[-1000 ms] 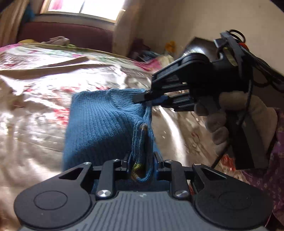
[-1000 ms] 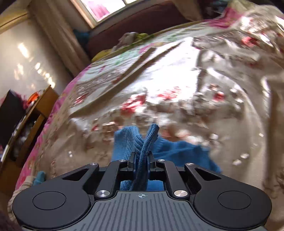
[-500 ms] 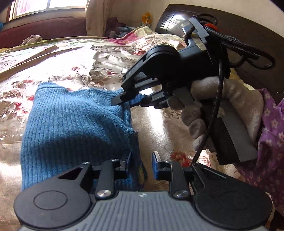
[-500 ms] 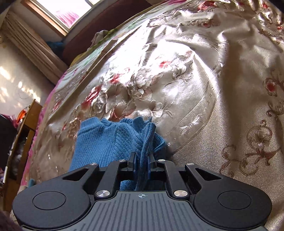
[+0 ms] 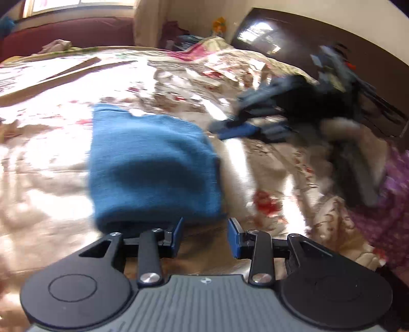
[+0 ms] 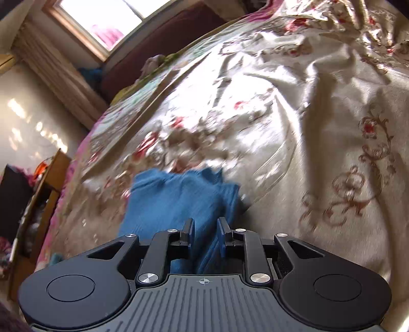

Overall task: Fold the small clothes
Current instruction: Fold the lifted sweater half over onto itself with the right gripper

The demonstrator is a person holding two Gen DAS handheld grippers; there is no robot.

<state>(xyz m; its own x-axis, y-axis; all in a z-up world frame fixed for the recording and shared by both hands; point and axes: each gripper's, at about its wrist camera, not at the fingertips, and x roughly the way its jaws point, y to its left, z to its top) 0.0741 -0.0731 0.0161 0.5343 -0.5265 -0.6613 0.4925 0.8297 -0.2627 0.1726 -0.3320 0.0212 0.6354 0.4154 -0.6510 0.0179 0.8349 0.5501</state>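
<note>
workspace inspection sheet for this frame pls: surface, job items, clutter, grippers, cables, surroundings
Surface: bedspread, shiny floral fabric, wrinkled.
Job's things: blue knit garment, folded, lying on the bedspread.
Clutter: small heap of cloth at the far edge of the bed.
Grippers: left gripper open, empty, at the garment's near edge. Right gripper open, garment between the jaws and not pinched; blurred in the left view.
Cables: dark cable on the right gripper, blurred.
Surroundings: window, dark headboard, wooden shelf unit.

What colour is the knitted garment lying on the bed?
Blue. The knitted garment shows best in the left wrist view, lying on the floral bedspread.
</note>
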